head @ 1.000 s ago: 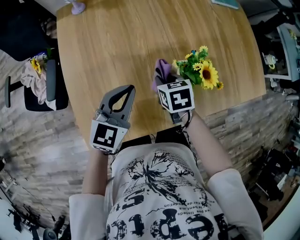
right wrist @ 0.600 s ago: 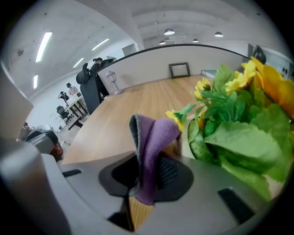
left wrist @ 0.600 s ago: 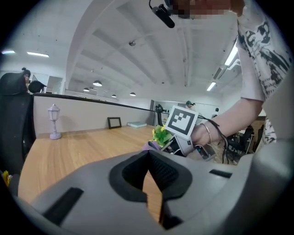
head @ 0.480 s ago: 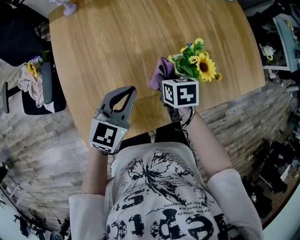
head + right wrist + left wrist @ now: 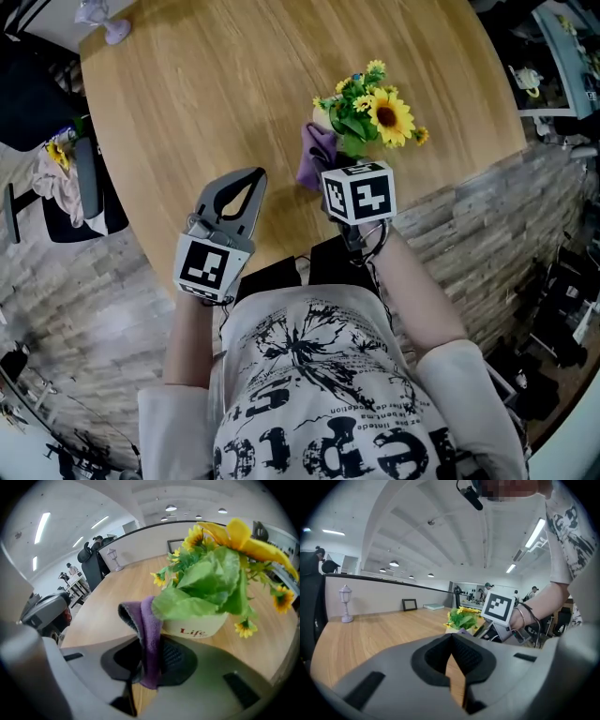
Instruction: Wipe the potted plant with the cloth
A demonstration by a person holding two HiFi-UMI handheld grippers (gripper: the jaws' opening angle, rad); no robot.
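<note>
Currently my right hand-held gripper (image 5: 149, 660) pinches the cloth (image 5: 146, 620) beside the pot (image 5: 199, 625), mid-frame; left hand-held gripper (image 5: 452, 641) closed, empty. I'd wipe lightly.

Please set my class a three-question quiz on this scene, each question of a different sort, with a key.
1. Multiple choice: what is the right gripper shut on?
A) a purple cloth
B) a flower stem
C) nothing
2. True or false: the left gripper is open.
3. Short answer: which word is printed on the pot of the potted plant?

Key: 1 A. 2 False: its jaws are together, with nothing between them. 3 Life.
</note>
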